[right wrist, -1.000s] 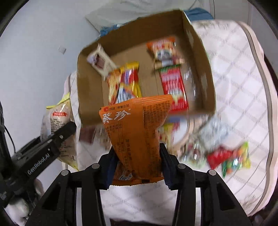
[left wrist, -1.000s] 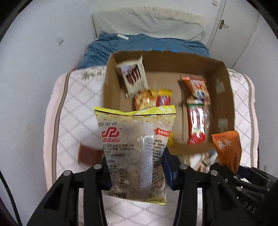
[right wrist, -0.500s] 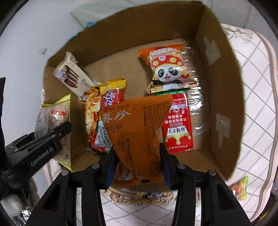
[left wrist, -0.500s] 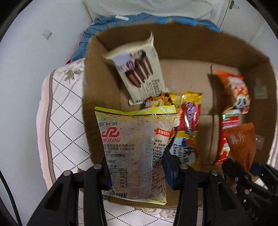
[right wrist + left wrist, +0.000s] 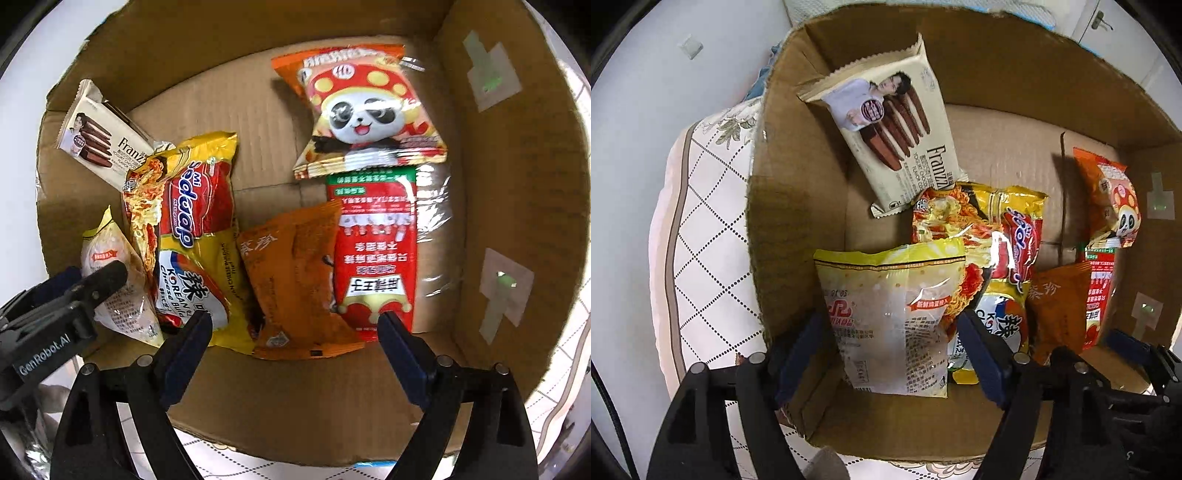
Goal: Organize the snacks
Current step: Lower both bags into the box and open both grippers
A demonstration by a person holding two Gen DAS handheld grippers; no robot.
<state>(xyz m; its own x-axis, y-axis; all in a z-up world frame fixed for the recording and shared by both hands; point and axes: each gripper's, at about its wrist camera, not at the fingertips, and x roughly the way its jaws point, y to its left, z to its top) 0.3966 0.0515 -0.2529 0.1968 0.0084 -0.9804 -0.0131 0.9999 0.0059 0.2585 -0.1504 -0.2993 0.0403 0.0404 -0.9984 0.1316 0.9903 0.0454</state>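
Cardboard box (image 5: 517,206): holds every snack shown.
Left gripper (image 5: 897,354): aimed steeply down, jaws opening; yellow-topped clear packet (image 5: 890,317) between them, pads off it.
Right gripper (image 5: 295,339): aimed straight down, jaws opening; orange packet (image 5: 295,280) lies free on the box floor.
Labels: "Franzz" wafers (image 5: 886,125); "Mi Sedaap" noodles (image 5: 192,221); "GenRobot.AI" on the left gripper.

Both hand-held grippers are lower now, down inside the cardboard box (image 5: 517,206). Their jaws are opening. The yellow bag (image 5: 890,317) and the orange bag (image 5: 295,280) are let go and lie among the other snacks.
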